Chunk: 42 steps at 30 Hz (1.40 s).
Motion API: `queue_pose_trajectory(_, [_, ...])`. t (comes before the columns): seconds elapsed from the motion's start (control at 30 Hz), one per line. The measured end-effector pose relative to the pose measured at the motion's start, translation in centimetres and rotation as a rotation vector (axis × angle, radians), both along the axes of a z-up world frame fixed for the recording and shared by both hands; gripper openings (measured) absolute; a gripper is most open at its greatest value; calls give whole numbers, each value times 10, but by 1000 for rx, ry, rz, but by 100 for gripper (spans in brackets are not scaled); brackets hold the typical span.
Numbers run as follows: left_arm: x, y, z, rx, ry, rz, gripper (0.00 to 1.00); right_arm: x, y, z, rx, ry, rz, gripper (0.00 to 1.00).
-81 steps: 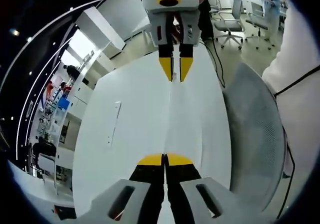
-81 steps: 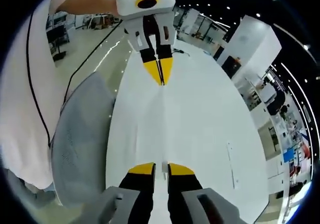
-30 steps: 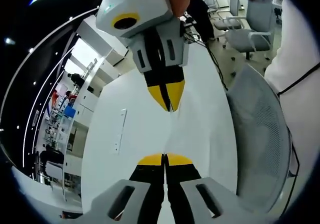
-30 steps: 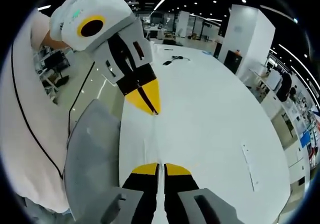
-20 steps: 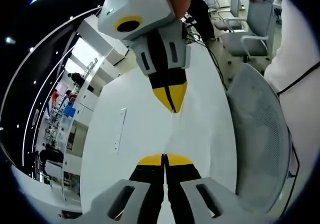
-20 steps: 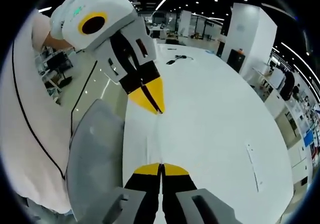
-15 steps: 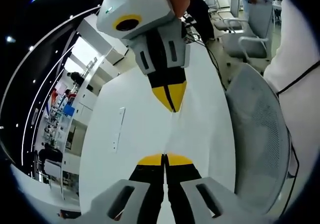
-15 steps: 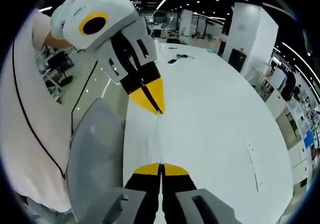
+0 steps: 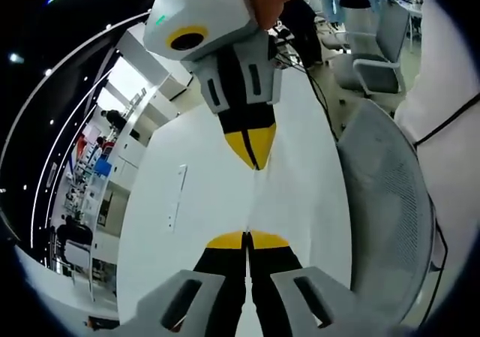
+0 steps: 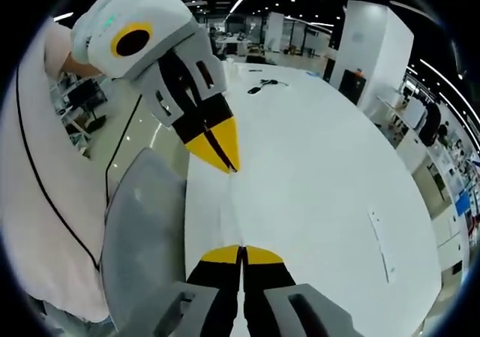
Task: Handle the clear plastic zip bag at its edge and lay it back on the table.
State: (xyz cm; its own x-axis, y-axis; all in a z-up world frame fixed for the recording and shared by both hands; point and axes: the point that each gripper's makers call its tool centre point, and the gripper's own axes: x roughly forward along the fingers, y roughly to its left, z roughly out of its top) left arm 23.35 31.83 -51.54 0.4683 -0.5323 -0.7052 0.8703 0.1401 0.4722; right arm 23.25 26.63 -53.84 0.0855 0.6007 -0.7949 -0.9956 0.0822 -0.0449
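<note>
The clear zip bag (image 9: 253, 202) is stretched edge-on between my two grippers and shows as a faint thin line over the white table (image 9: 202, 202). My left gripper (image 9: 247, 239) is shut on its near end in the left gripper view. The right gripper (image 9: 255, 164), held by a hand, comes in from the top, pinching the far end. In the right gripper view, my right gripper (image 10: 241, 254) is shut on the bag's edge (image 10: 234, 209), and the left gripper (image 10: 229, 168) pinches the other end. Most of the bag's surface is too clear to make out.
A grey mesh chair (image 9: 386, 224) stands beside the table's edge, next to the person's white sleeve (image 10: 45, 202). A thin white strip (image 9: 176, 194) lies flat on the table. A dark cable (image 10: 266, 85) lies at the table's far end.
The two grippers have come much closer together. The right gripper's jaws, slightly apart before, have shut. Over the last half second almost nothing has moved.
</note>
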Motion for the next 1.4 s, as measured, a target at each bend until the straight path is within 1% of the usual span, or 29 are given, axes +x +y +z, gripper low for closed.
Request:
queue_pose_trajectory(0.13, [0, -3, 3, -6, -14, -3, 0, -1, 1, -1, 4, 9, -7, 4])
queue_pose_trajectory(0.43, [1, -8, 9, -26, -43, -7, 0, -7, 6, -5, -2, 26, 7, 4])
queue_pose_trajectory(0.47, [1, -8, 9, -27, -43, -7, 0, -8, 7, -6, 0, 30, 5, 3])
queue_pose_trajectory(0.5, [1, -8, 9, -26, -44, -7, 0, -8, 7, -6, 1, 29, 11, 0])
queue_pose_trajectory(0.53, [1, -8, 9, -26, -45, -7, 0, -9, 7, -7, 0, 29, 24, 0])
queue_pose_trajectory(0.63, [1, -6, 8, -26, -39, -3, 0, -8, 7, -9, 2, 33, 21, 0])
queue_pose_trajectory(0.8, [2, -3, 4, -10, -33, 7, 0, -5, 7, -9, -2, 17, 30, 0])
queue_pose_trajectory(0.83, [1, -2, 3, -11, -19, 11, 0, -3, 6, -9, -12, -1, 37, 0])
queue_pose_trajectory(0.93, [4, -2, 5, -12, -39, 18, 0, -2, 7, -8, -15, -3, 34, 0])
queue_pose_trajectory(0.97, [4, -2, 5, -15, -35, 21, 0, -1, 7, -8, -21, -13, 35, 0])
queue_pose_trajectory(1.07, [3, -5, 5, -23, -29, 24, 4, -2, 6, -9, -37, -32, 47, 0])
queue_pose_trajectory(1.2, [-1, -14, 9, -27, -32, 5, 11, -3, 7, -10, -57, -44, 55, 0])
queue_pose_trajectory(1.4, [-13, -34, 15, -31, -32, -58, 10, -3, 7, -10, -68, -50, 54, 0])
